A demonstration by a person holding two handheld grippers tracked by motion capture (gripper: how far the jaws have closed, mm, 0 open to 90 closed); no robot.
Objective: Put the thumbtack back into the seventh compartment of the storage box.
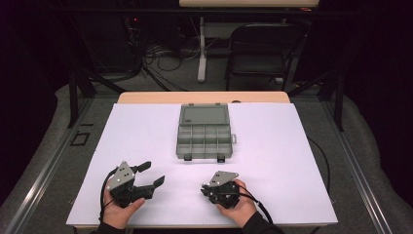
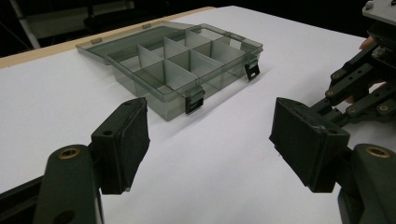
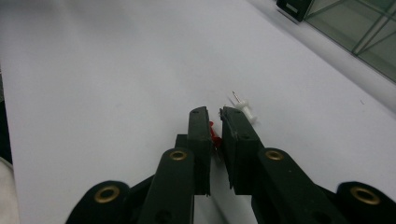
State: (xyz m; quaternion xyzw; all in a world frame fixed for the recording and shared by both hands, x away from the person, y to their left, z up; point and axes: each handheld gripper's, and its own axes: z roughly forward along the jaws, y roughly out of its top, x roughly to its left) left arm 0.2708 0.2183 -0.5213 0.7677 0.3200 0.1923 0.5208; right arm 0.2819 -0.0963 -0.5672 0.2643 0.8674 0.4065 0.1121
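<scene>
The right gripper (image 3: 214, 123) is clamping its jaws on a red pushpin (image 3: 214, 135) lying beside a white pushpin (image 3: 245, 111) on the white sheet (image 3: 116, 70), while the left gripper (image 2: 208, 135) is hovering nearby with jaws spread wide

Bright, even light falls on the white table sheet (image 1: 146, 136), while everything beyond it sinks into darkness. The translucent grey plastic compartment box (image 1: 204, 131) stays sharp; close black jaws blur softly.

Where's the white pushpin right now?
In the right gripper view, the white pushpin lies on the white table sheet, just past the right tool, whose jaws are closed on a red pushpin.
</scene>
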